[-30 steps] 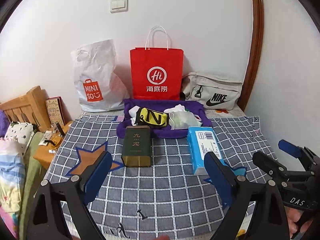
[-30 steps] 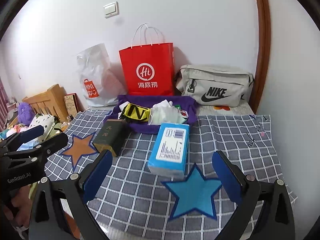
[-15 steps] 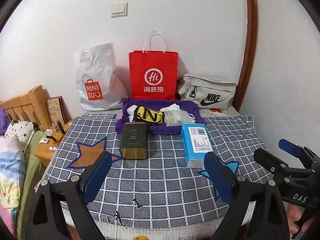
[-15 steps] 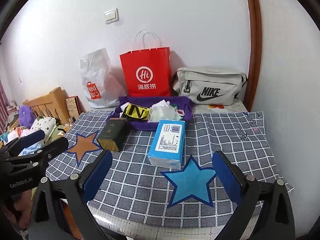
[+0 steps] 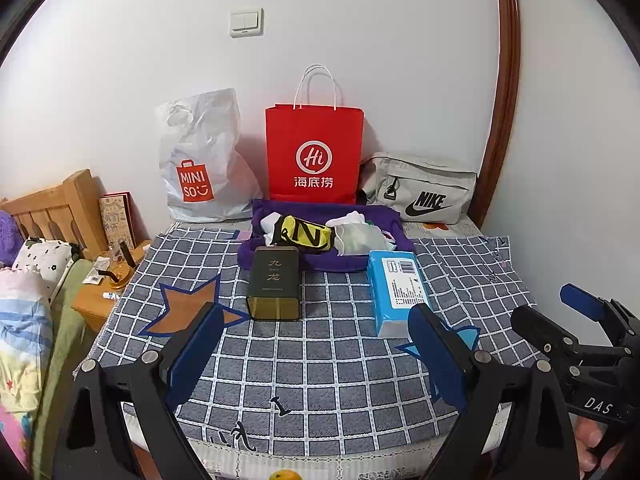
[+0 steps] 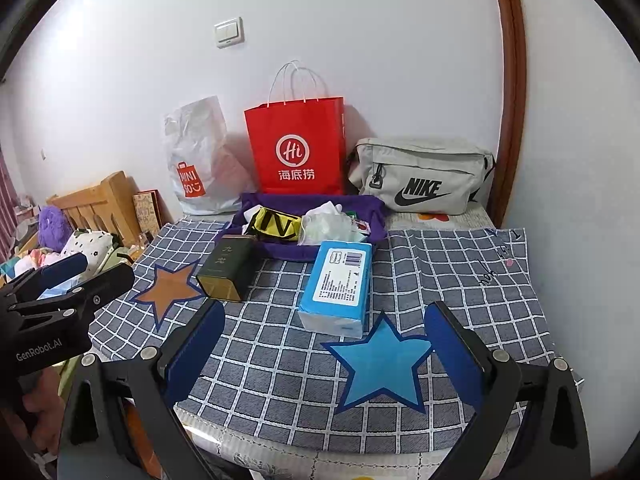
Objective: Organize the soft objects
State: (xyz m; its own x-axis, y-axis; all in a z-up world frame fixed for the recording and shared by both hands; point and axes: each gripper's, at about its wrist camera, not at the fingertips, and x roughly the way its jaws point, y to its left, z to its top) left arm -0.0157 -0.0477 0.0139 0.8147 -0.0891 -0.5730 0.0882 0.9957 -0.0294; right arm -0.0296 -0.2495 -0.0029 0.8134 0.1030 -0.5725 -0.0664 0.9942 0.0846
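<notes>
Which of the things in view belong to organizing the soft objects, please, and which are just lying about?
Belongs to the job:
- soft purple fabric tray of crumpled items
- yellow-and-black fabric piece
- blue soft tissue pack
- red paper bag
- white plastic bag
- grey fabric waist bag

Lying about:
- dark green rectangular tin
- wooden headboard

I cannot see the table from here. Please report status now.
Left gripper open, empty. Right gripper open, empty. Soft items in purple cloth bin, untouched. Blue tissue pack and dark tea tin lie before it.
</notes>
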